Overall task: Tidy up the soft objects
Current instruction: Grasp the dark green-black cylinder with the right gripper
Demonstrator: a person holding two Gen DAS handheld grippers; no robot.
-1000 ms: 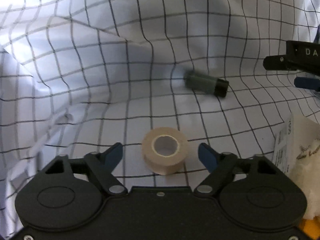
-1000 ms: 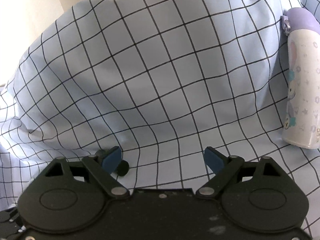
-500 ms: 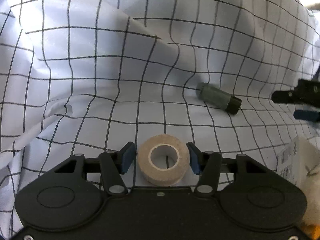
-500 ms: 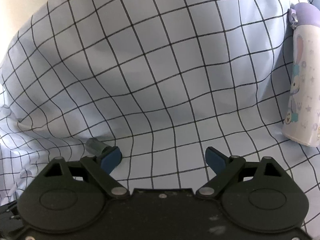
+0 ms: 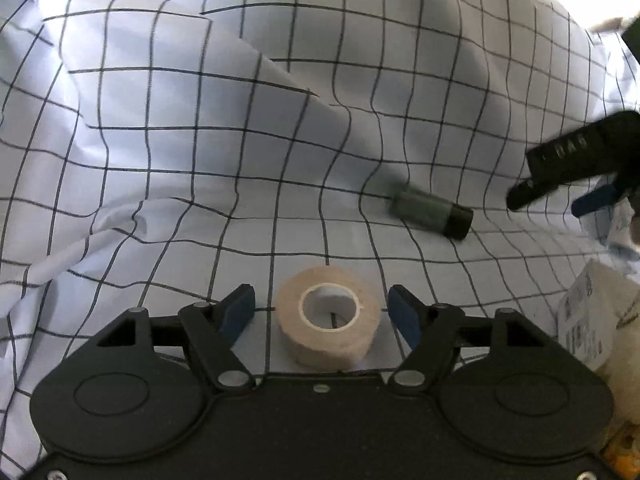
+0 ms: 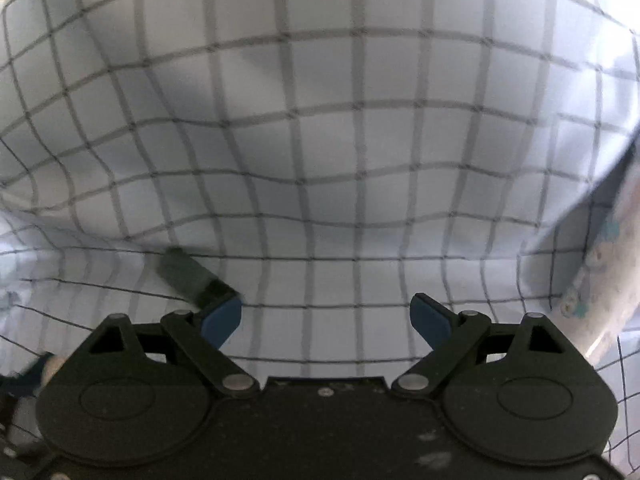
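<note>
Your left gripper (image 5: 321, 312) has the tape roll (image 5: 328, 322) between its blue pads (image 5: 239, 312), but the pads do not touch it: there is a gap on each side, and the jaws are opening at this moment. The roll lies flat on the checked sheet (image 5: 160, 140), with its hole facing up.

Farther away, to the right, a dark tube (image 5: 432, 216) lies on its side in a fold of the sheet. Your right gripper (image 6: 326, 318) is near this tube (in the left wrist view it comes in from the right edge). Its jaws are released and wide, with only the sheet between them; the tube is just beside its left pad (image 6: 222, 320), outside the gap. I cannot tell if they touch.

A printed bottle (image 6: 600, 272) shows blurred at the right edge of the right wrist view, and a white packet (image 5: 596, 320) lies at the right of your left gripper.
</note>
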